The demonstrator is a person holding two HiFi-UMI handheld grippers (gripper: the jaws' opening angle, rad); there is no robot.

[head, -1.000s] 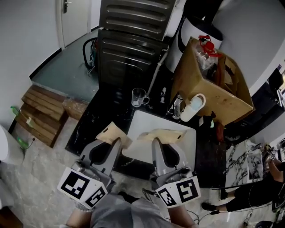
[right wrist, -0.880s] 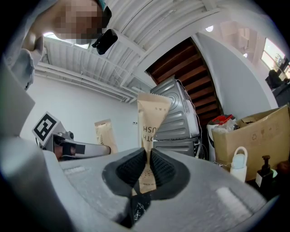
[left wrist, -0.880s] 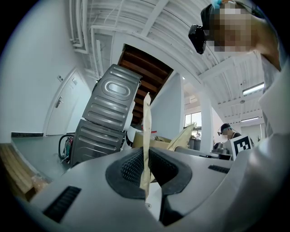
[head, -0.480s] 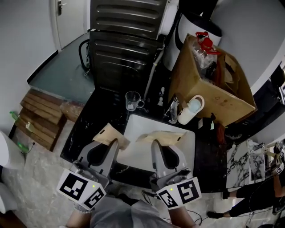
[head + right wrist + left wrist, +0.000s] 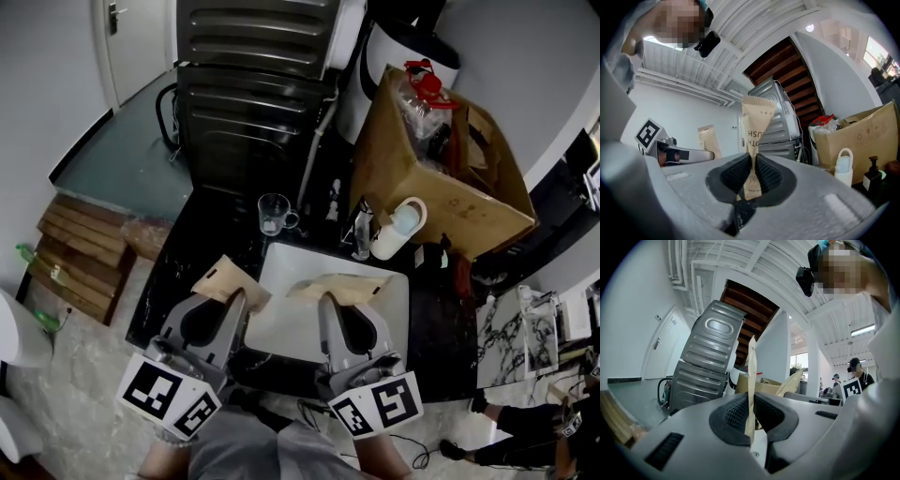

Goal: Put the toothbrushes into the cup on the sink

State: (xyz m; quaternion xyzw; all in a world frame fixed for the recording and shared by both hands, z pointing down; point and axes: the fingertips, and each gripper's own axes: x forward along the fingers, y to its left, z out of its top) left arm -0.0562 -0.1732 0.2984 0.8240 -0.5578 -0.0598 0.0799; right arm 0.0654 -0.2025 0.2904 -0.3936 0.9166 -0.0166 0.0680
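**Head view:** I am holding my left tongs [image 5: 239,296] clenched on a flat tan paper toothbrush packet [image 5: 228,279] above the black marbled table [image 5: 183,258], just left of the white rectangular sink [image 5: 291,323]. My right tongs [image 5: 328,298] are gripping a second tan toothbrush packet [image 5: 342,284] over the basin. The clear glass handled cup [image 5: 272,214] is standing on the table behind the sink's left corner and appears empty. The brown cardboard box [image 5: 441,187] to the right is holding plastic bottles, one with a red cap.

**Left gripper view:** The pads are pinching the packet edge-on and upright.

**Right gripper view:** The pads are pinching the second packet at its narrow waist.

**Judgement:** Each packet needs carrying over the cup's mouth, tilting end-down and releasing singly, so the glass is not tipping.
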